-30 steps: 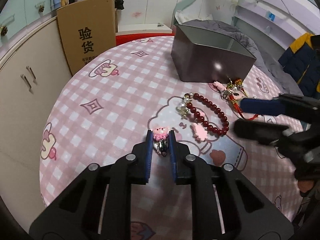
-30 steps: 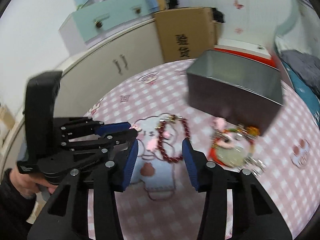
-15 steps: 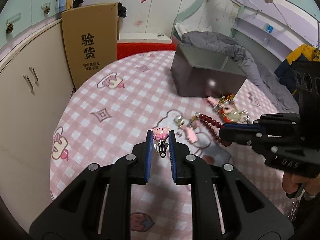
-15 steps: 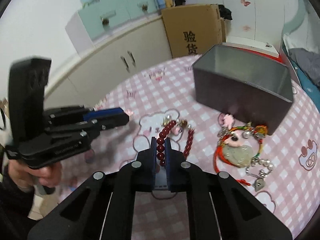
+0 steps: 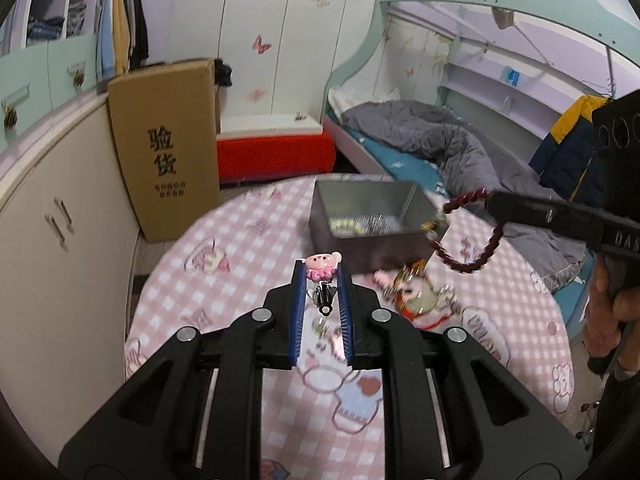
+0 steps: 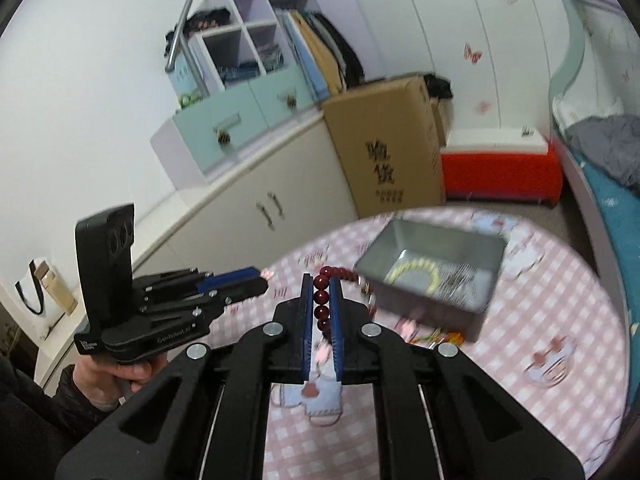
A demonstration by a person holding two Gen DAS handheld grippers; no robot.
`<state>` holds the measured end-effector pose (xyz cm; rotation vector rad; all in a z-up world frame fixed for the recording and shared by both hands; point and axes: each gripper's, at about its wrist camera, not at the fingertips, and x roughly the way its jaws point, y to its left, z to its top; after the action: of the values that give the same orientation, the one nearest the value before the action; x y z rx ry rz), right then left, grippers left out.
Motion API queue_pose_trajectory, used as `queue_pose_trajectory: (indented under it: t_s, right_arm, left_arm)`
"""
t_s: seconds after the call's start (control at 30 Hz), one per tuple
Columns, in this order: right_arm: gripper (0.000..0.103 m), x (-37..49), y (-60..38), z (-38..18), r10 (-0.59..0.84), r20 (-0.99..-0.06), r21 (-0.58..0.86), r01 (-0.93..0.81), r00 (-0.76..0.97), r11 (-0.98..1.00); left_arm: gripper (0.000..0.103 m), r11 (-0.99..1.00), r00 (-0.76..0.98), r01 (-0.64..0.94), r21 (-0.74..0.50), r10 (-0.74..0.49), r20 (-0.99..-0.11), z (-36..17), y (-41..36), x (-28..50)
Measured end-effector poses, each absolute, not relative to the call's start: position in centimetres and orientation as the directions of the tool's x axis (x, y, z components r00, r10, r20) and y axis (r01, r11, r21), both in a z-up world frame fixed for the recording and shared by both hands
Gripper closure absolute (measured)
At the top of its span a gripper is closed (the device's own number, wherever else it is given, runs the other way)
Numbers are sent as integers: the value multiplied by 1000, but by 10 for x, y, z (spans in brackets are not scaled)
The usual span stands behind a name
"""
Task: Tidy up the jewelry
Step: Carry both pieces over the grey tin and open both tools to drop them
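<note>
My left gripper (image 5: 321, 270) is shut on a pink cartoon charm (image 5: 320, 267) with a small metal clasp hanging between the pads, held above the pink checked table (image 5: 224, 264). My right gripper (image 6: 322, 280) is shut on a dark red bead bracelet (image 6: 321, 300), lifted off the table; in the left wrist view the bracelet (image 5: 464, 264) dangles in a loop from that gripper (image 5: 494, 204). The grey metal box (image 5: 368, 216) stands open at the table's far side, with a yellow-green bead bracelet (image 6: 412, 276) and a silvery chain inside.
A tangle of red-cord jewelry with a pale pendant (image 5: 420, 296) lies on the table in front of the box. A cardboard carton (image 5: 168, 152), cream cabinets (image 5: 52, 216), a red bench (image 5: 276, 156) and a bed (image 5: 432, 148) surround the table. A hand (image 6: 108, 376) holds the left gripper.
The right gripper closed on the red bead bracelet and lifted it off the table toward the box. The left gripper rose with the pink charm still held.
</note>
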<state>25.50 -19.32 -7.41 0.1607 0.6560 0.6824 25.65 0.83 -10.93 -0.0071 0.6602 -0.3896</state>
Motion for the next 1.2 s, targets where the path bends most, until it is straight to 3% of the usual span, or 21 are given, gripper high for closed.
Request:
queue_pose_trajectory:
  t_s: [0.43,0.87,0.9,0.97,1.0,1.07,1.13,1.2]
  right_arm:
    - [97,284,-231,-15,582,-397,291,-504,710,813]
    - [97,324,-235,-34,567,-436,344,-453,699,823]
    - [96,328,-235,-39,564,-448,351,-443,694,825]
    - [93,336,-238,-49,549,-469,365,-414,692,834]
    - [89,339,-238,-53,539,-479,368,-399,693,840]
    - [68,344,-244,-62,513,-501,383,-353,697,853]
    - [15,344,-251,-66,475,-503,387,-302,722,871]
    - [8,339,-259,-65,434,-485,382,-262,759,886]
  left_arm:
    - [88,900,759,418,-122,-420,-497,-56,-20,294]
    - [87,875,708,458,-156,-465,-532,-60,-52,335]
    - [84,877,699,454,-155,-459,-548,-63,-55,341]
    - [38,902,707,408,-140,-409,-577,-70,-56,350]
    - [11,921,735,369,-123,-371,-567,-71,-54,350]
    - [9,933,771,338,-123,-350,-533,-71,-48,348]
    - [9,936,770,324,-140,-347,-536,-72,-42,349]
    - [9,946,782,289,-146,-321,-534,-72,-33,348]
